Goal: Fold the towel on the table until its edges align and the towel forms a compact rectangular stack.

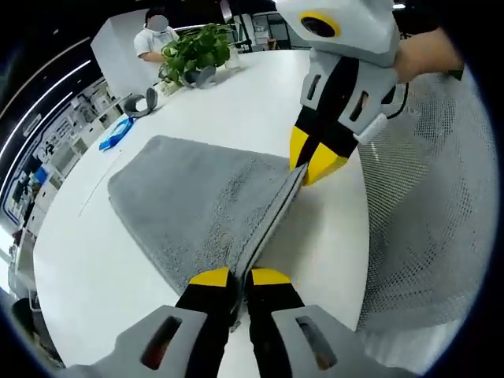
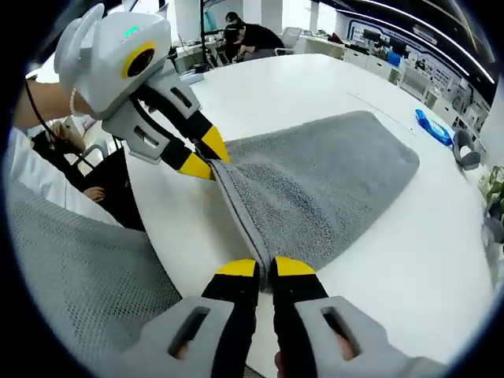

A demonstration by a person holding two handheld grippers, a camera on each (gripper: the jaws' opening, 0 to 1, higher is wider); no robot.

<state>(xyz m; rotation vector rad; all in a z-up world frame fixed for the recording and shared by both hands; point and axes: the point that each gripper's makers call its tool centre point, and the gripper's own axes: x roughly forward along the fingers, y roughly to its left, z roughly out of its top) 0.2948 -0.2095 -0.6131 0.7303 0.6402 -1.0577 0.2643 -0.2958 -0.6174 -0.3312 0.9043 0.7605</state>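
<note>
A grey towel lies folded on the white table, its near edge lifted and stretched taut between the two grippers. In the left gripper view my left gripper is shut on one corner of that edge, and the right gripper comes in from the upper right, shut on the other corner. In the right gripper view the towel spreads away to the right. There my right gripper pinches the edge at the bottom, while the left gripper holds the far corner.
A potted plant, a blue object and a small grey item sit at the table's far side. A person's grey mesh clothing stands beside the table edge. People sit at the table's far end. A blue object lies far right.
</note>
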